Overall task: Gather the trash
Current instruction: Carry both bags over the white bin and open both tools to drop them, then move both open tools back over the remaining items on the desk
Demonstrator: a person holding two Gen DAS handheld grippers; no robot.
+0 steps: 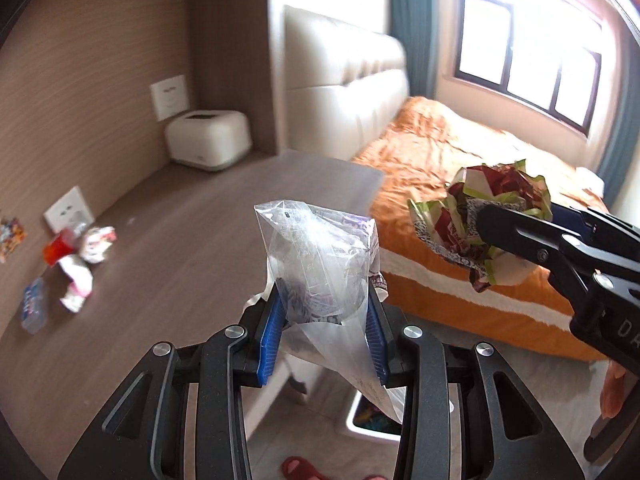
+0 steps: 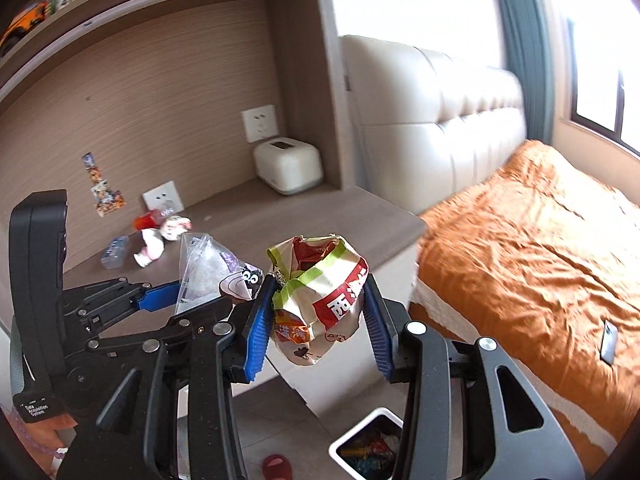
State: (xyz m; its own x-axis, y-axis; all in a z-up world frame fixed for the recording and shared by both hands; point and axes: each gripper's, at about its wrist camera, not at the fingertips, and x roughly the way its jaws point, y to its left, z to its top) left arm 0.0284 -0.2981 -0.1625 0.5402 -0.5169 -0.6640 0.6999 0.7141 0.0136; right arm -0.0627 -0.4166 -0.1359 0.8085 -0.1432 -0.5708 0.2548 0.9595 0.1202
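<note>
My left gripper [image 1: 326, 320] is shut on a clear plastic bag [image 1: 320, 264] and holds it in the air past the desk's edge. It also shows in the right wrist view [image 2: 188, 288]. My right gripper [image 2: 318, 316] is shut on a crumpled red, white and green wrapper [image 2: 320, 296], also seen in the left wrist view [image 1: 480, 224]. A white trash bin [image 2: 344, 442] with colourful wrappers inside stands on the floor below both grippers. More trash [image 1: 76, 264] lies on the desk's far left: crumpled wrappers, a red piece and a small blue packet [image 1: 34, 306].
A wooden desk [image 1: 180, 240] runs along the wall, with a white box [image 1: 208, 140] in its corner and wall sockets behind. An orange-covered bed [image 2: 540, 260] lies to the right. A red slipper [image 2: 276, 466] is on the floor.
</note>
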